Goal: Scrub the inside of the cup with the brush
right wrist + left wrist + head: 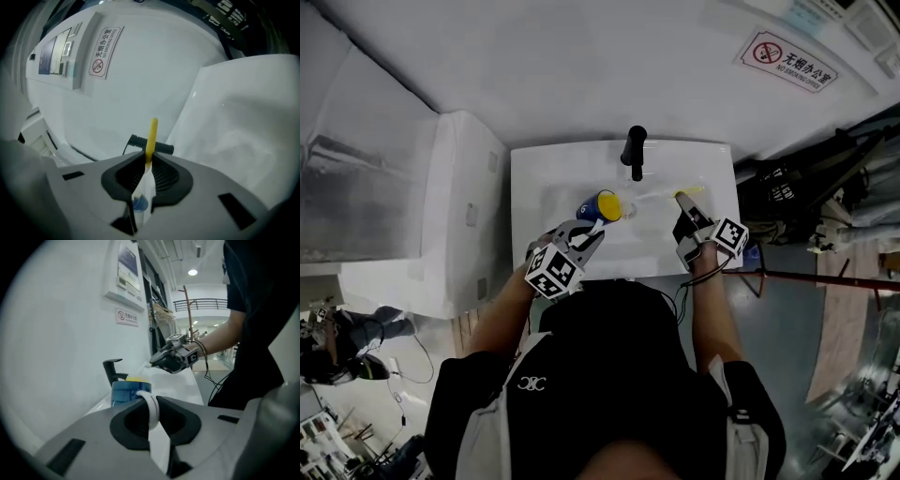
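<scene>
A blue cup (602, 206) with a yellow inside hangs over the white sink (534, 183). My left gripper (584, 236) is shut on its white handle (151, 408), and the cup's blue wall (123, 392) shows just beyond the jaws. To the right, my right gripper (685, 216) is shut on the brush; its yellow end (690, 191) pokes out past the jaws toward the wall. In the right gripper view the yellow stick (151, 136) rises from between the jaws of the right gripper (147, 161). Brush and cup are apart. I cannot make out the bristles.
A black faucet (635, 150) stands at the back middle of the sink, between cup and brush. A no-smoking sign (787, 61) hangs on the wall behind. A white cabinet (464, 216) adjoins the sink on the left. Dark clutter (787, 197) lies on the right.
</scene>
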`<state>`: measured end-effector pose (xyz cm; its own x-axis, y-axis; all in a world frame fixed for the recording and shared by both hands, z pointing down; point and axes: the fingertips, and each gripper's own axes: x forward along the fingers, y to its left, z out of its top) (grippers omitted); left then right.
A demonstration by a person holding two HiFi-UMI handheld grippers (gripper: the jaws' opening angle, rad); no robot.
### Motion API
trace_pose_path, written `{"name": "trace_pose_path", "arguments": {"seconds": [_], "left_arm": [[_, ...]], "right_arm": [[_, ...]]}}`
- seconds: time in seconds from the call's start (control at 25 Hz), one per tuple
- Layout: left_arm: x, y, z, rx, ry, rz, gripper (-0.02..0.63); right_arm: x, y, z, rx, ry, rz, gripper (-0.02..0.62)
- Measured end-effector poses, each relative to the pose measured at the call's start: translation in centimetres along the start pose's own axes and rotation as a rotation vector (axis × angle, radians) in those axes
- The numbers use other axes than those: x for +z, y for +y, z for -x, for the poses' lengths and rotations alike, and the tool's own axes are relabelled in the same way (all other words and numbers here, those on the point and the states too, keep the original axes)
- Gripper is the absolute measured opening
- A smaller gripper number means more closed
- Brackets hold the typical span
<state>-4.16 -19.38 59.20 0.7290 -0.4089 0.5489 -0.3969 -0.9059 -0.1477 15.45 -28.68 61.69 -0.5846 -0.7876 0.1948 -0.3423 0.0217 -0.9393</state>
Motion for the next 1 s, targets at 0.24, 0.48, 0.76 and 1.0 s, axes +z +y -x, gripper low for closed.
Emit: {"name": "trace_pose_path", "arguments": {"seconds": [0.24,0.48,0.76,1.0], "left_arm": [[0.5,-3.8,-0.4,-0.124,0.030,-0.128,0.046],[0.2,-5.2,-1.4,-0.186,0.056,-0.130,0.046],[-0.2,-4.3,-2.0,-0.157,0.051,-0.073,0.046],[0.4,-2.8,-2.2,-0.084,0.015,-0.053,0.046]], "right_arm": [[2.5,0.2,-2.9,-0.009,-0.054,0.009,0.048],[3.1,4.0,-4.8,0.065,-0.027,0.083,0.044],[2.2,8.9,-4.7,0.136,0.036,0.278,0.044],[1.7,12.7,-1.9,0.153,0.002,0.473,0.044]]}}
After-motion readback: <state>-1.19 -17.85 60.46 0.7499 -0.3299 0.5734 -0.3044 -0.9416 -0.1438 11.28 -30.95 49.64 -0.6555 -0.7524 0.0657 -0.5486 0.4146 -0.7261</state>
